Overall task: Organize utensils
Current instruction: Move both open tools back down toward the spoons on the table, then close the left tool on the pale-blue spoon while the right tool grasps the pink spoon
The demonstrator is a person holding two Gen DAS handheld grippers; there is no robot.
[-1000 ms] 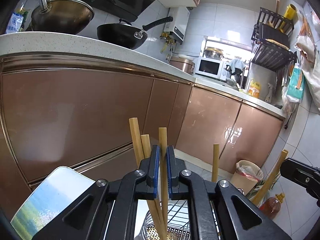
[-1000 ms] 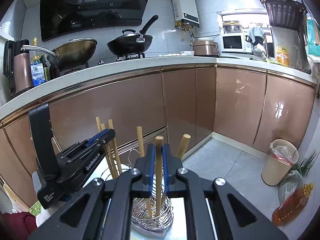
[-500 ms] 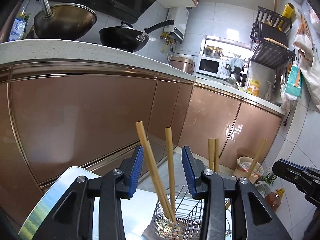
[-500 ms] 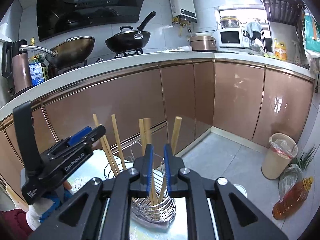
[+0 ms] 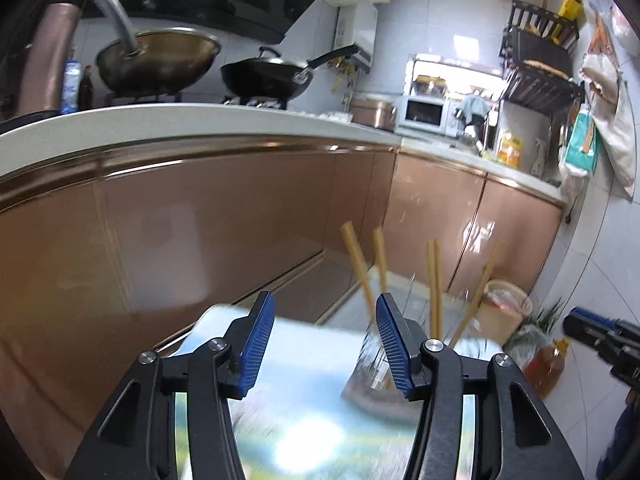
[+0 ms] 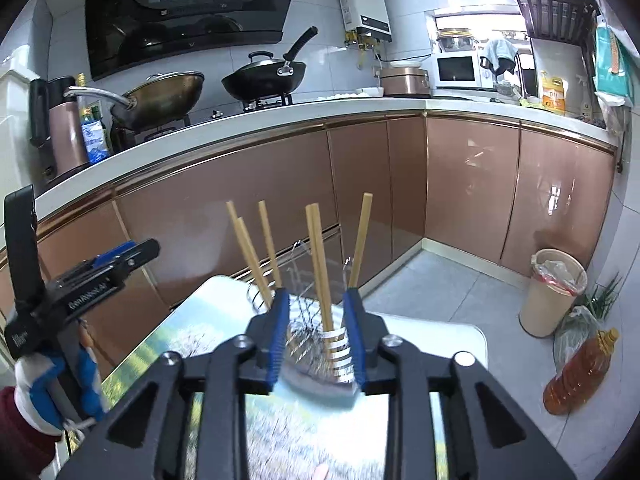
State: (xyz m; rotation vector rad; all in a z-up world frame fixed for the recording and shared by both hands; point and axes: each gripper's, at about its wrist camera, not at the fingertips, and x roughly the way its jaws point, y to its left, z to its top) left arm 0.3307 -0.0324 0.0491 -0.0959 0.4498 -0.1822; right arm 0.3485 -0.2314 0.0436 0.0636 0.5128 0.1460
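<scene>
Several wooden chopsticks (image 6: 318,256) stand upright in a metal wire utensil holder (image 6: 316,344) on a small glossy table (image 6: 192,332). In the left wrist view the chopsticks (image 5: 434,284) and the blurred holder (image 5: 374,376) sit just ahead and to the right. My left gripper (image 5: 325,344) is open and empty, left of the holder. My right gripper (image 6: 316,338) is open and empty, its jaws standing on either side of the holder's near edge. The left gripper also shows in the right wrist view (image 6: 92,276), at the far left.
Brown cabinet fronts (image 6: 280,208) run close behind the table under a white counter with two woks (image 6: 264,76). A bin (image 6: 554,292) and an oil bottle (image 6: 580,372) stand on the floor to the right.
Both grippers opened and let go of their chopsticks, which now stand in the holder. Both grippers have drawn back; the left has shifted left of the holder.
</scene>
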